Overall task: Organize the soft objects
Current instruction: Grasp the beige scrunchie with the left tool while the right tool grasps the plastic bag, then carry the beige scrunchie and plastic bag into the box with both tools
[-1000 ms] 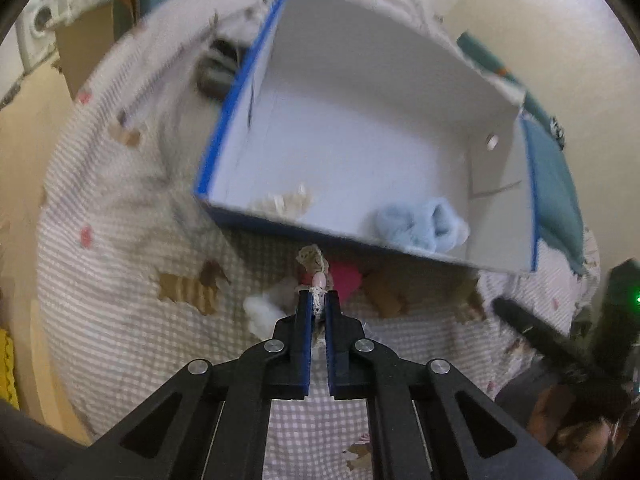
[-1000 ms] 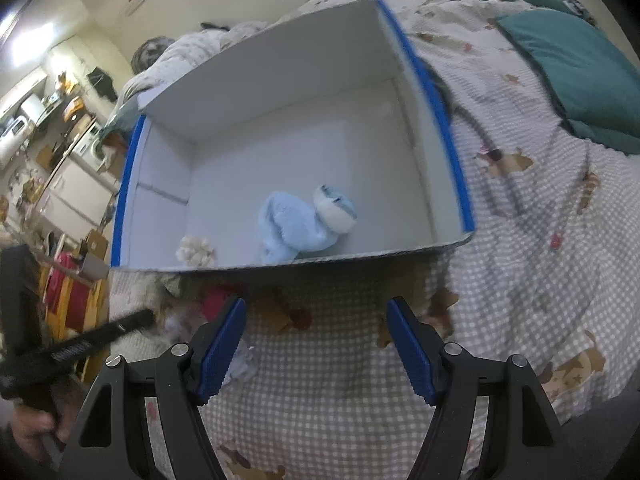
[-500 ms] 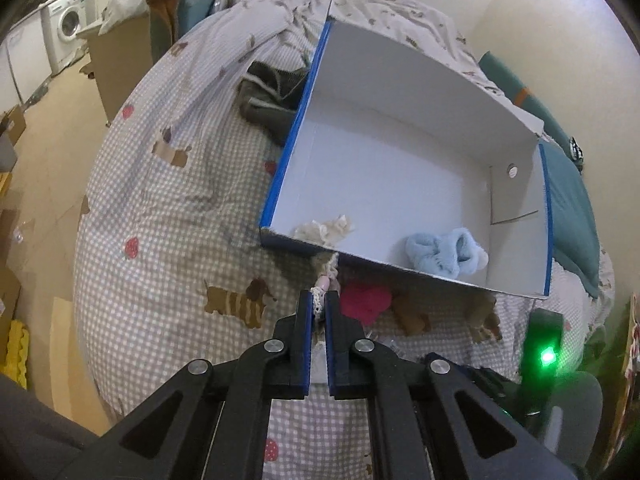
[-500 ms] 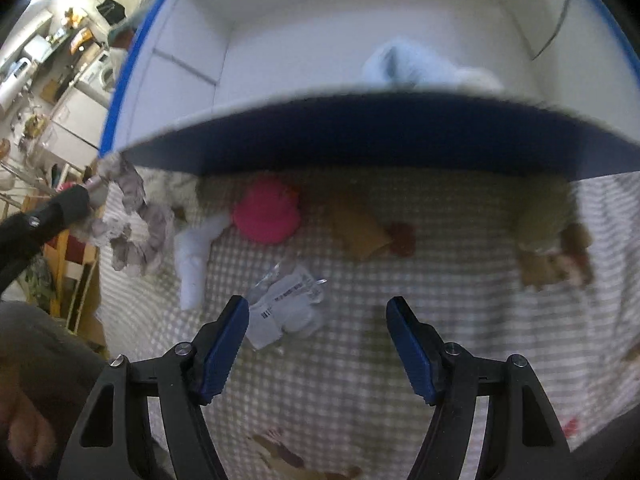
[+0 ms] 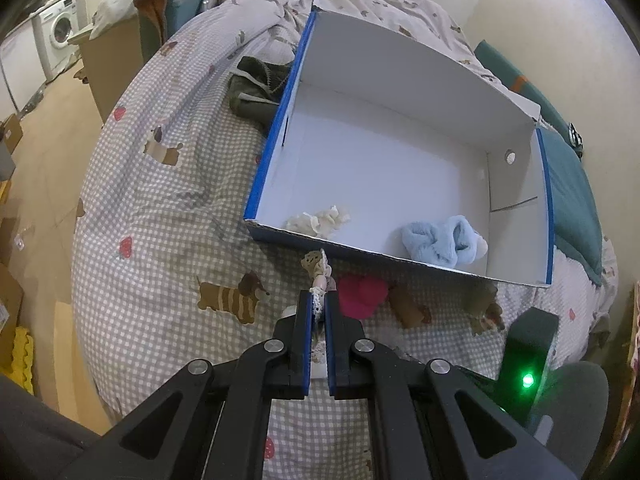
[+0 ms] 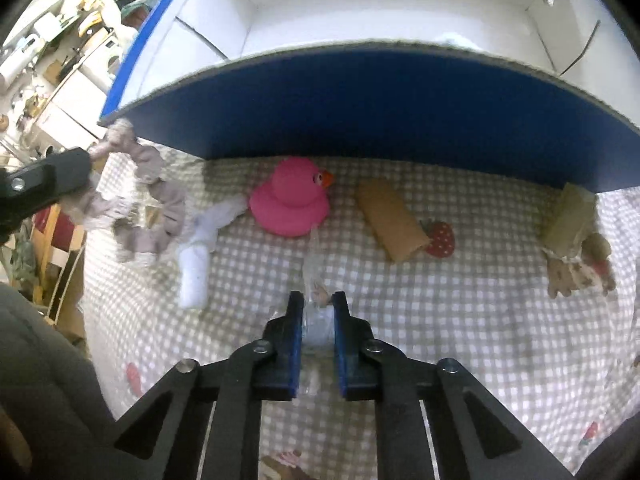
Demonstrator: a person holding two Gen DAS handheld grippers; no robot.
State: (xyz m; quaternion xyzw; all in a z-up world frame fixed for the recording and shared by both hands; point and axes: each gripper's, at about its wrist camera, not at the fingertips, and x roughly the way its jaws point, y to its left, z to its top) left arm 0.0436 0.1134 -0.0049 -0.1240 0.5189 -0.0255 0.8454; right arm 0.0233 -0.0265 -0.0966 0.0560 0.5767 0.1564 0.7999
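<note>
My left gripper is shut on a beige lace scrunchie, held above the bed just in front of the blue-and-white box. The scrunchie also shows in the right wrist view, hanging from the left fingers. Inside the box lie a cream scrunchie and a light blue plush item. My right gripper is shut on a clear plastic packet on the checked bedspread. A pink rubber duck sits just beyond it.
A white rolled cloth, a tan cardboard piece and a small fabric pouch with a tan tag lie before the box's blue front wall. Dark clothing lies left of the box, a teal pillow to the right.
My right gripper dropped to the bedspread and closed on the clear packet. My left gripper kept the lace scrunchie and rose slightly, so the box looks farther off.
</note>
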